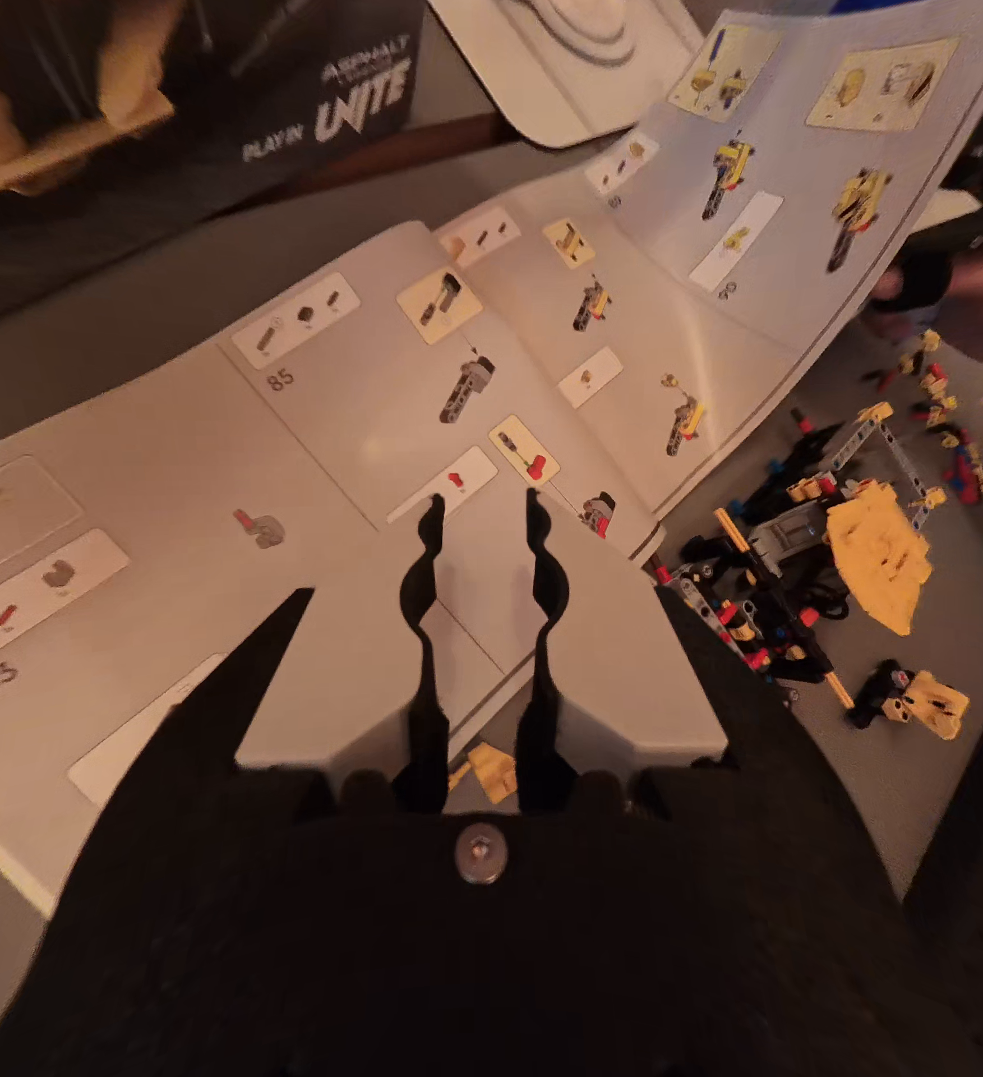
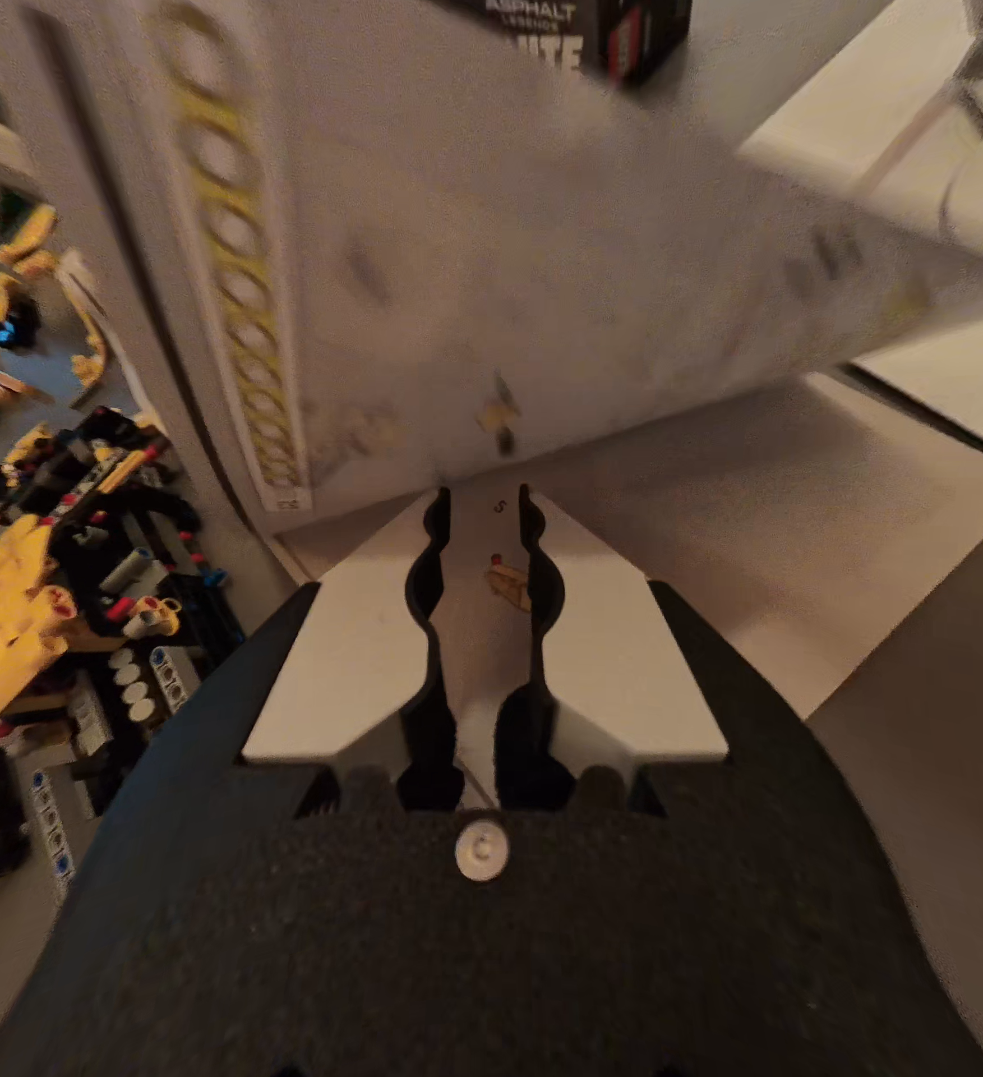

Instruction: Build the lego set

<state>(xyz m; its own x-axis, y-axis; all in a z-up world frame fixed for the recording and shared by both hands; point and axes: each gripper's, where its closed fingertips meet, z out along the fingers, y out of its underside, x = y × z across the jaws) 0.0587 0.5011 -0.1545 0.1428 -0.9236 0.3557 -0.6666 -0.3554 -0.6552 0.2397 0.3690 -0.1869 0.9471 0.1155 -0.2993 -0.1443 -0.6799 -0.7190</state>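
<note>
so, left to right as i'm seeing it:
left gripper [image 1: 482, 501]: i'm hovering it over the open instruction booklet [image 1: 326, 443], fingers parted, gripping nothing.
lego model [image 1: 797, 577]: sitting half-built on the table [image 1: 885, 787], right of the booklet.
right gripper [image 2: 482, 495]: i'm holding it slightly parted around a lifted page [image 2: 477, 233]; grip unclear.

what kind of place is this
Probably a home or hobby table set up for model building: an open instruction booklet, a half-built yellow model, and the set's dark box behind.

Grey table [image 1: 98, 303]; white moulded tray [image 1: 564, 64] at far edge.
</note>
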